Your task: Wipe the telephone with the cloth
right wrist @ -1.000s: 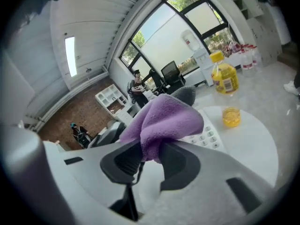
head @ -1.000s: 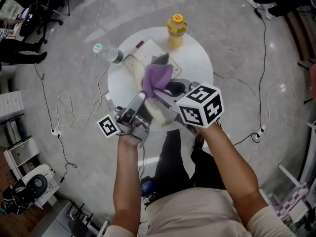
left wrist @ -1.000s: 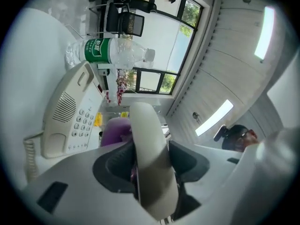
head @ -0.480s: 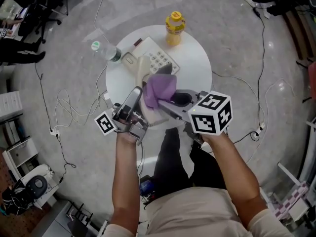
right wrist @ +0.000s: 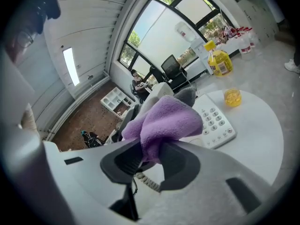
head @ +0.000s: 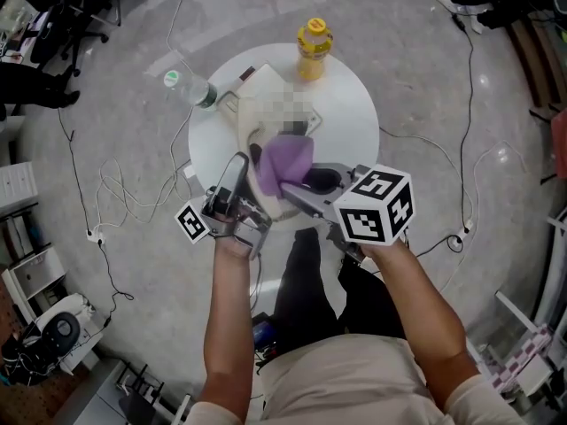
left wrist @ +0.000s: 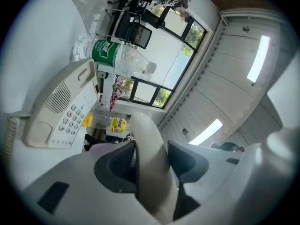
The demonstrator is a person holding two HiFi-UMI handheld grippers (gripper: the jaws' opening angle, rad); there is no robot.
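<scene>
A yellow bottle [head: 313, 50] and clear bottle [head: 188, 89] sit on the white table [head: 354, 118].

The cloth [right wrist: 164, 118] in my right claw [right wrist: 149, 159] is soft purple. The handset [left wrist: 145, 130] in my left claw [left wrist: 151, 159] is cream, like the telephone [left wrist: 56, 111]. My cube [head: 378, 206] bears black-and-white square markers. The table [head: 354, 113] is white. A yellow bottle [head: 312, 47] stands at its far edge, and a clear bottle [left wrist: 112, 55] with a green label at its far-left edge.
</scene>
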